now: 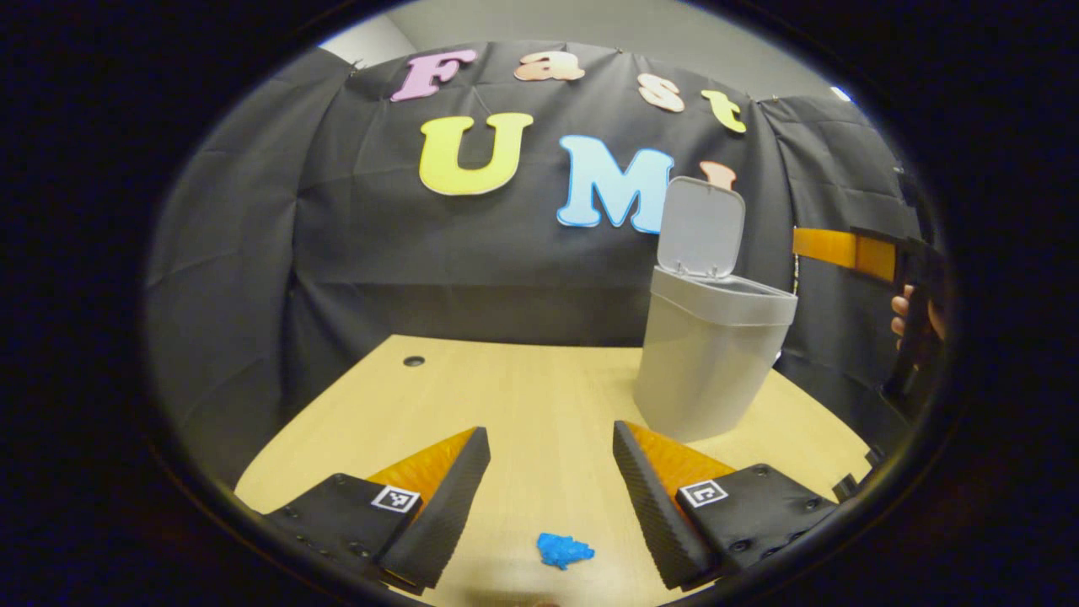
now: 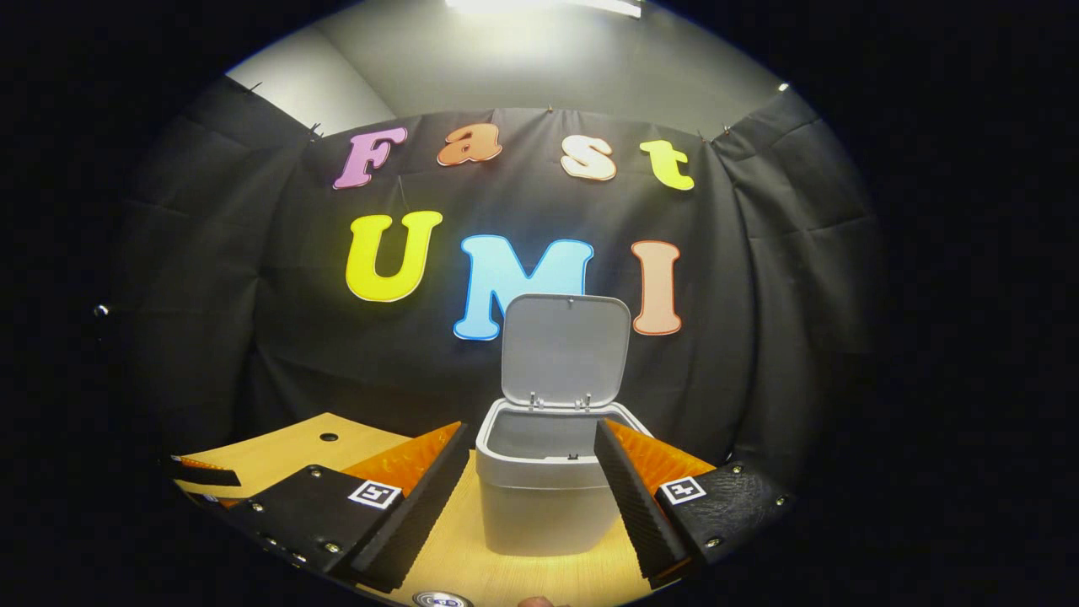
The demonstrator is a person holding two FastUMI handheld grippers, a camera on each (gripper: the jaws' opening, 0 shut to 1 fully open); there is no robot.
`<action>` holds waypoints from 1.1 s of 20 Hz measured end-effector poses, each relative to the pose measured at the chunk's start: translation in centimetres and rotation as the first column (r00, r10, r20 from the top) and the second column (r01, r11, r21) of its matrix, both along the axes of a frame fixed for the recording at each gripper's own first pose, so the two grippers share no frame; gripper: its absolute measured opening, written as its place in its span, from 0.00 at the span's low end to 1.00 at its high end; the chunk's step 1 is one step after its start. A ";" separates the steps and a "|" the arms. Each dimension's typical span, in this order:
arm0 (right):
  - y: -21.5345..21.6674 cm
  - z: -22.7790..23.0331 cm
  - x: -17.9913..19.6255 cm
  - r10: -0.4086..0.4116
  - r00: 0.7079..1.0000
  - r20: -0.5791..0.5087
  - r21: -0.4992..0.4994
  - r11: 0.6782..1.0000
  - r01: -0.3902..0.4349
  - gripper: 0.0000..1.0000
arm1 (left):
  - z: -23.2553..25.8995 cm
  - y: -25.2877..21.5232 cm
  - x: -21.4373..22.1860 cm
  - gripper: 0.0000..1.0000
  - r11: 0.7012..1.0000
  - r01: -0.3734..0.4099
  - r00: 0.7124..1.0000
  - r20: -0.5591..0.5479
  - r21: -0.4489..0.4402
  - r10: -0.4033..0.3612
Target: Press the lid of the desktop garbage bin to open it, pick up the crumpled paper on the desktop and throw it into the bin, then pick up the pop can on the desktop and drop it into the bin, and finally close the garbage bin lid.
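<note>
On the wooden desk, standing toward the right with lid swung fully upright: the grey garbage bin, its mouth showing open. Near the bottom of the left gripper view, lying on the desk between the spread fingers of the left tongs: a small blue crumpled paper, touching neither finger. Hanging at the far right edge, beyond the bin: the other tongs, gripped by a hand.

In the right gripper view, hovering with fingers wide apart and clamping nothing: the right tongs, framing the bin and its raised lid. Peeking in at the bottom edge: the rim of a pop can.
</note>
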State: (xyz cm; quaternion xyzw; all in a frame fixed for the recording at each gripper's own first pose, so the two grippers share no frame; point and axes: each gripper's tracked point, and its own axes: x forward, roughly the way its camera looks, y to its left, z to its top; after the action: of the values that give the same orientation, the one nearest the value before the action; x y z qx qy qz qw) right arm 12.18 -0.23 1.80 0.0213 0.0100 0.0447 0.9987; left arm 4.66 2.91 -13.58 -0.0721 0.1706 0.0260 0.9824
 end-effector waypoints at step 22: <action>-0.4 -3.9 -3.4 -0.024 0.994 -0.103 -0.019 1.000 0.022 0.96 | -17.0 -3.7 -2.3 0.95 0.993 0.106 0.900 -0.420 -0.048 -0.116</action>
State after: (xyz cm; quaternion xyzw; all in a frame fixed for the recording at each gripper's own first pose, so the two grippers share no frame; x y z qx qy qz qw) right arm 8.79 -0.66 -2.15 0.0146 0.0620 0.0320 0.9975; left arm 2.31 -0.83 -30.61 -0.0667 0.3832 -0.0170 0.9211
